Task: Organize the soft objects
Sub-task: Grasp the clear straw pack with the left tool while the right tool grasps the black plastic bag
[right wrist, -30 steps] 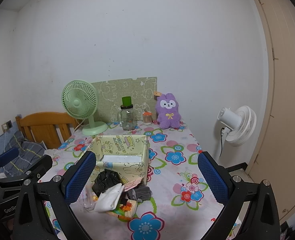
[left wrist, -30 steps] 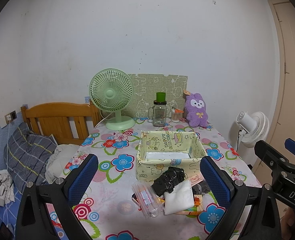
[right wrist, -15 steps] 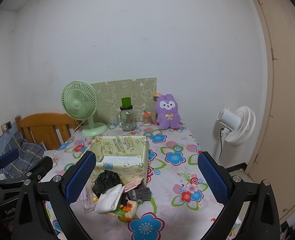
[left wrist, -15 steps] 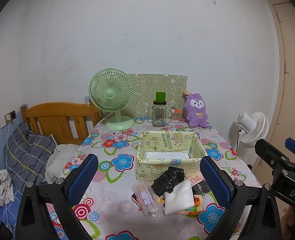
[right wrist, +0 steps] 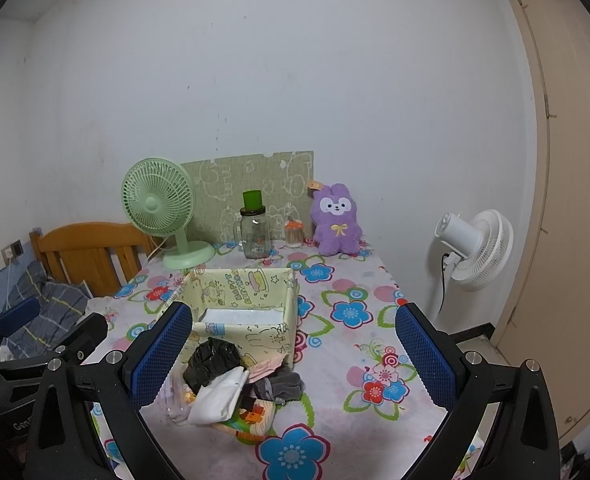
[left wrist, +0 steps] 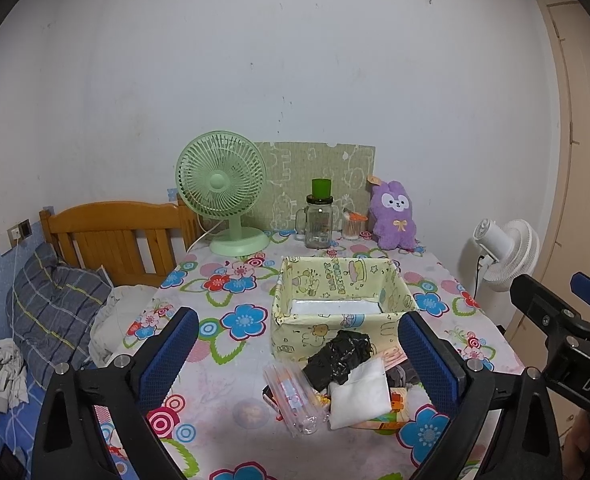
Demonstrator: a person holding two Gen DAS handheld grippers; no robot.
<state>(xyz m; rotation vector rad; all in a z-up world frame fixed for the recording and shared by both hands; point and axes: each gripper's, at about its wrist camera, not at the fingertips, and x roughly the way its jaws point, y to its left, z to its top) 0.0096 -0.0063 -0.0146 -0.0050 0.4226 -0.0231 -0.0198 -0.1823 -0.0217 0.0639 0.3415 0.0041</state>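
Observation:
A yellow fabric storage box [left wrist: 343, 300] stands open on the floral table [left wrist: 223, 340]; it also shows in the right wrist view [right wrist: 251, 304]. In front of it lies a pile: a black crumpled bag [left wrist: 341, 356], a white folded cloth [left wrist: 361, 394], a clear plastic packet [left wrist: 291, 396] and a grey sock [right wrist: 281, 386]. My left gripper [left wrist: 295, 356] is open, held above the pile. My right gripper [right wrist: 291, 352] is open and empty, above the pile's right side.
At the table's back stand a green fan [left wrist: 223, 188], a glass jar with a green lid [left wrist: 319, 220] and a purple plush rabbit [left wrist: 393, 216]. A wooden bed headboard [left wrist: 115, 232] is on the left, a white floor fan [left wrist: 507, 252] on the right.

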